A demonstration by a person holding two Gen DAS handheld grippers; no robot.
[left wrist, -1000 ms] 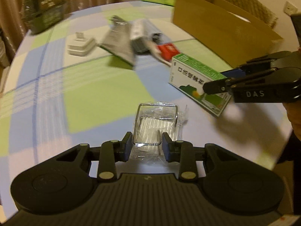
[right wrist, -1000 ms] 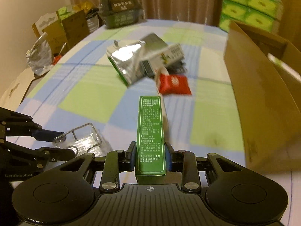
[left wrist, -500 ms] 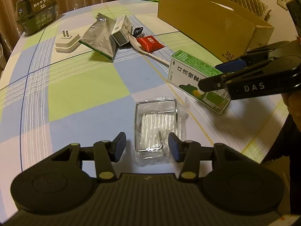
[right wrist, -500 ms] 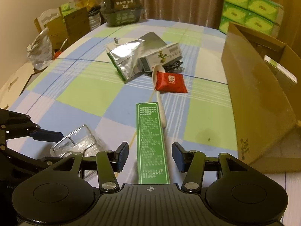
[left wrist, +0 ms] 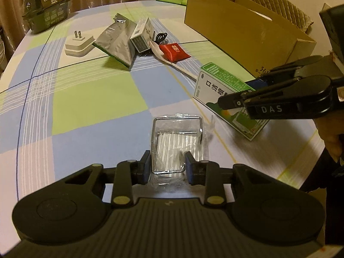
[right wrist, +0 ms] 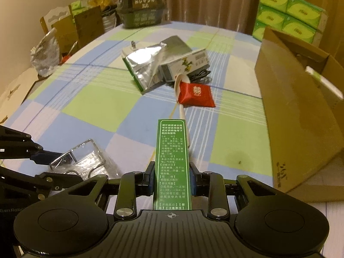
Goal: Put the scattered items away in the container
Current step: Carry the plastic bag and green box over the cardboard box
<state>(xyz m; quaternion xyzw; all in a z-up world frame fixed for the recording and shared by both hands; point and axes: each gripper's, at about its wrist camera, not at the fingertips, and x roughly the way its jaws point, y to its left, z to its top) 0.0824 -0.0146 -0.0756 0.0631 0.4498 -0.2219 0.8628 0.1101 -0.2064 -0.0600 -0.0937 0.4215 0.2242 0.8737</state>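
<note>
My left gripper [left wrist: 167,165] is shut on a metal-framed item in clear plastic wrap [left wrist: 177,137] that lies on the checked tablecloth; it also shows in the right wrist view [right wrist: 79,159]. My right gripper [right wrist: 172,177] is shut on a green and white medicine box [right wrist: 172,161], also visible in the left wrist view [left wrist: 223,94]. The open cardboard box [left wrist: 240,28] stands at the right, also in the right wrist view [right wrist: 301,116]. Further back lie a red pouch [right wrist: 195,93], a white spoon [right wrist: 182,107], a silver foil bag [right wrist: 146,64], a small carton [right wrist: 185,64] and a white plug adapter [left wrist: 78,45].
A dark green package [left wrist: 46,6] sits at the table's far edge. Green tissue packs [right wrist: 288,19] are stacked behind the cardboard box. Bags and boxes [right wrist: 64,36] crowd the floor left of the table. A black cable [left wrist: 161,37] lies by the small carton.
Both grippers were shut on their items a second ago, opened half a second ago, and have closed on the same items again. The views have steadied.
</note>
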